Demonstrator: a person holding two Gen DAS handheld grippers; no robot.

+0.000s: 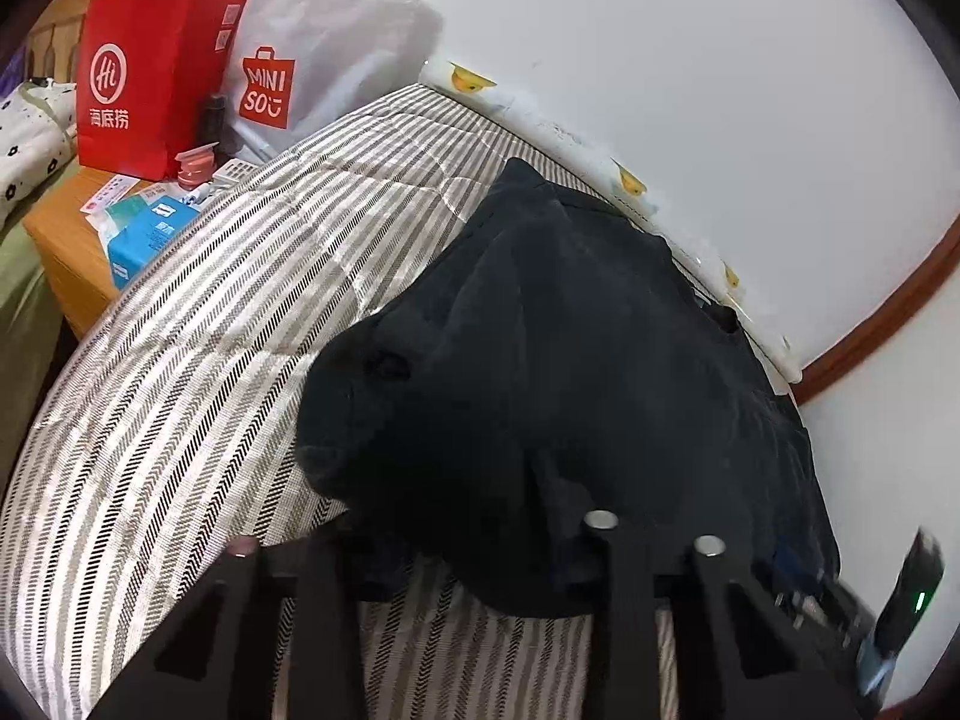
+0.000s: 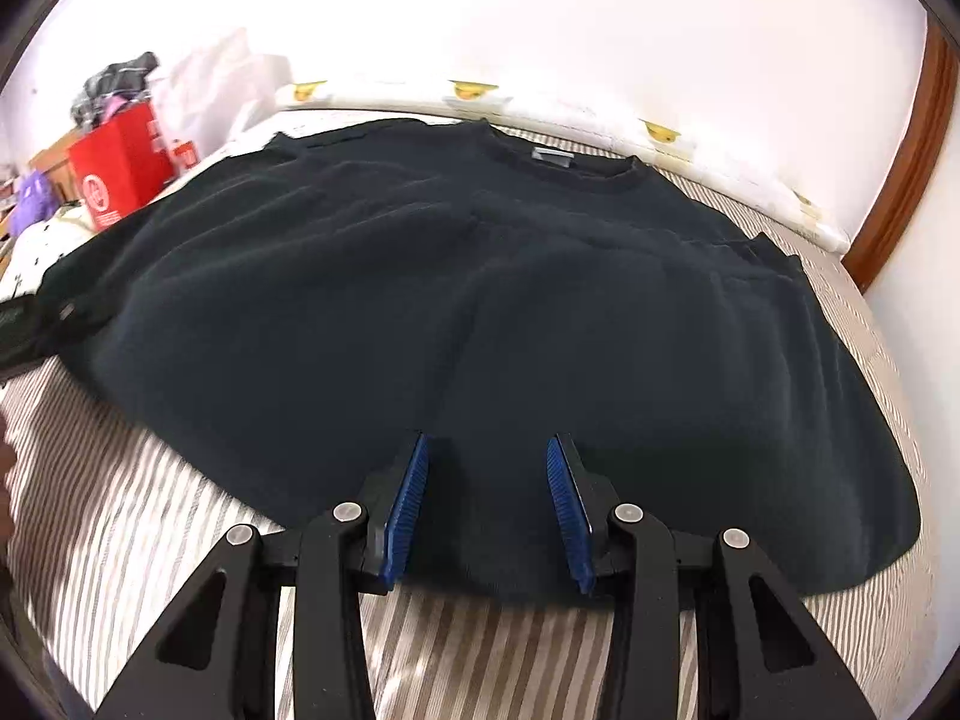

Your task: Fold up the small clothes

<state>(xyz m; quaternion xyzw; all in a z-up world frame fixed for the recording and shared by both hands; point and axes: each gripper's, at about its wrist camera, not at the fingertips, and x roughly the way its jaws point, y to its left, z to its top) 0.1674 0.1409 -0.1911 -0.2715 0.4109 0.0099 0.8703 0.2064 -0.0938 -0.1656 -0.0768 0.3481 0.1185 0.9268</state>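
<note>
Sizing up the risk: the black shirt lies spread front-up across the striped bed, its collar and label towards twelve o'clock by the wall and its hem at six o'clock, nearest the right gripper. That gripper's blue-padded fingers stand apart with nothing pinched, one on each side of a stretch of hem that lies flat on the bed between them. Closing from this height would probably catch only the top layer, or miss the cloth and nip the bed cover, so the front would lift away from the back and the fold would come out lopsided

In the left wrist view the left gripper sits at six o'clock with the shirt's edge heaped over its tips. The dark cloth hides the pads, so I cannot tell whether they are clamped on it or merely under it. If the hold is shallow, the bunched cloth could slide out as soon as it is pulled, and the sleeve would drop back in a crumpled heap

Both hands need to lift evenly; one side leading would drag the whole shirt towards nine o'clock, where the red bag and white bag stand, and twist the body off square
</note>
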